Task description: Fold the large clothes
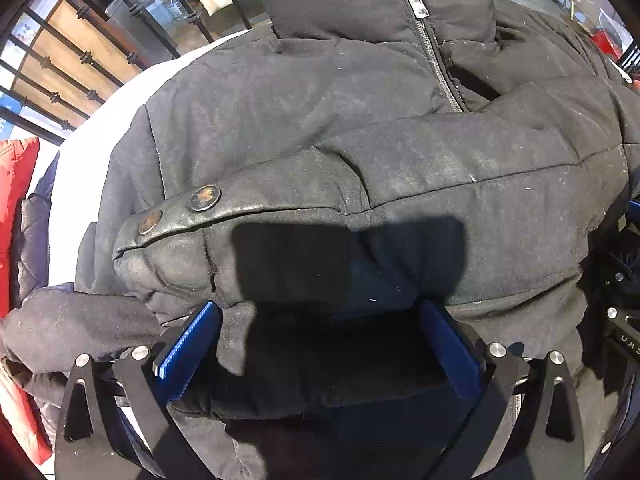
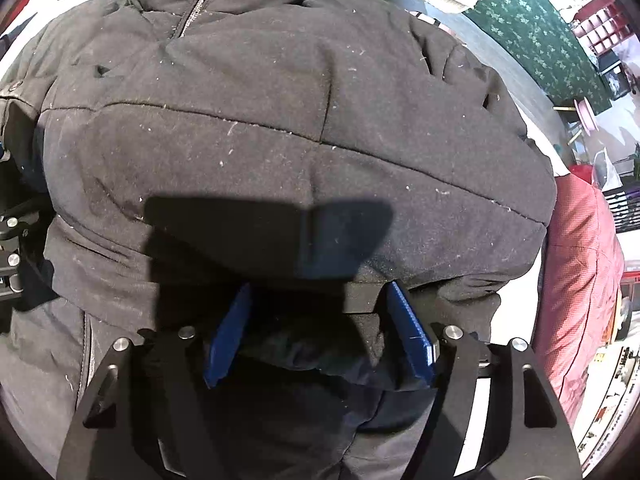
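A black puffer jacket (image 1: 360,152) lies on a white surface (image 1: 80,168), collar and zipper (image 1: 428,40) at the far end. A sleeve cuff with two snap buttons (image 1: 204,198) lies folded across its front. My left gripper (image 1: 320,312) is open, its blue pads (image 1: 188,348) on either side of a thick fold of the jacket's near edge. In the right wrist view the same jacket (image 2: 280,128) fills the frame. My right gripper (image 2: 320,292) is open too, with a fold of jacket fabric between its blue pads (image 2: 412,332).
A red garment (image 1: 16,200) and a dark quilted one (image 1: 32,240) lie at the left. A black metal railing (image 1: 80,60) stands behind. A red quilted item (image 2: 580,280) lies to the right, with a green patterned cloth (image 2: 532,28) and clutter beyond.
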Tool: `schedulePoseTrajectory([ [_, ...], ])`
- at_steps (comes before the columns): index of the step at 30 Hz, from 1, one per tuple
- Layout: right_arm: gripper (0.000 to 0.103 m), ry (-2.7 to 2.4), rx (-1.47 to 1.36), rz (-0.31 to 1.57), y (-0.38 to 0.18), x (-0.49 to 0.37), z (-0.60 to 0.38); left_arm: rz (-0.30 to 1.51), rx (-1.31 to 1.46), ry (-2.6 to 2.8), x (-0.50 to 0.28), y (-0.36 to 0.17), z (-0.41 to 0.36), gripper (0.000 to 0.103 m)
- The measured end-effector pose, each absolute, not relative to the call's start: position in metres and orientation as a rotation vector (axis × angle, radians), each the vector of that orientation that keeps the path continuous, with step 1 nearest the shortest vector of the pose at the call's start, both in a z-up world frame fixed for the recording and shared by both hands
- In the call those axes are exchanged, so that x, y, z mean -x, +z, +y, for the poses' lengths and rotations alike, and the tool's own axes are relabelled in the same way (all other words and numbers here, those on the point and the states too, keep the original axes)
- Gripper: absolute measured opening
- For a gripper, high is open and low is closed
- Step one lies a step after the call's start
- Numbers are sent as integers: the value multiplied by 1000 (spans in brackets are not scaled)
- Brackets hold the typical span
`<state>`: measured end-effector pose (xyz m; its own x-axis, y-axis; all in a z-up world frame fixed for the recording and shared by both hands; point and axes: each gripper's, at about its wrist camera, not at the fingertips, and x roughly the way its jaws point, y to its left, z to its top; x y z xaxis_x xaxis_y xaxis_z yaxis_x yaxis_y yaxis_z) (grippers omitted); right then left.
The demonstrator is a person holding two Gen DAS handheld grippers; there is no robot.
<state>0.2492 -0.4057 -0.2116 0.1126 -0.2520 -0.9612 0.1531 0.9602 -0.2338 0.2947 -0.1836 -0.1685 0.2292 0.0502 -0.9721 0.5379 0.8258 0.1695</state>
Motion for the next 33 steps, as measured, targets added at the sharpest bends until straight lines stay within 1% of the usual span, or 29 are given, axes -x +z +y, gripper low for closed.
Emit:
schedulePoseTrajectory([
  [6,71,-335,90,1409,-213,-254,-397,1311,-524,-360,-295,-165,-184,98],
  [11,71,-382,109,1402,-205,-241,-373,1306,-470,-394,-288,-148,-173,97],
  [14,71,-381,78,1399,-197,-235,-371,1290,-454,-388,-281,-137,-167,97],
  [15,74,-370,71,1400,-194,-233,-371,1276,-442,-381,-278,-131,-164,97],
  [21,75,-290,-33,1368,-170,-212,-365,1237,-336,-362,-253,-102,-132,97],
  [26,75,-229,-154,1389,-165,-186,-352,1253,-171,-307,-222,-86,-77,97],
  [29,75,-201,-202,1400,-163,-170,-343,1275,-53,-219,-204,-85,-24,97],
  [33,75,-160,-182,1420,-165,-151,-328,1326,137,-58,-190,-96,52,96],
])
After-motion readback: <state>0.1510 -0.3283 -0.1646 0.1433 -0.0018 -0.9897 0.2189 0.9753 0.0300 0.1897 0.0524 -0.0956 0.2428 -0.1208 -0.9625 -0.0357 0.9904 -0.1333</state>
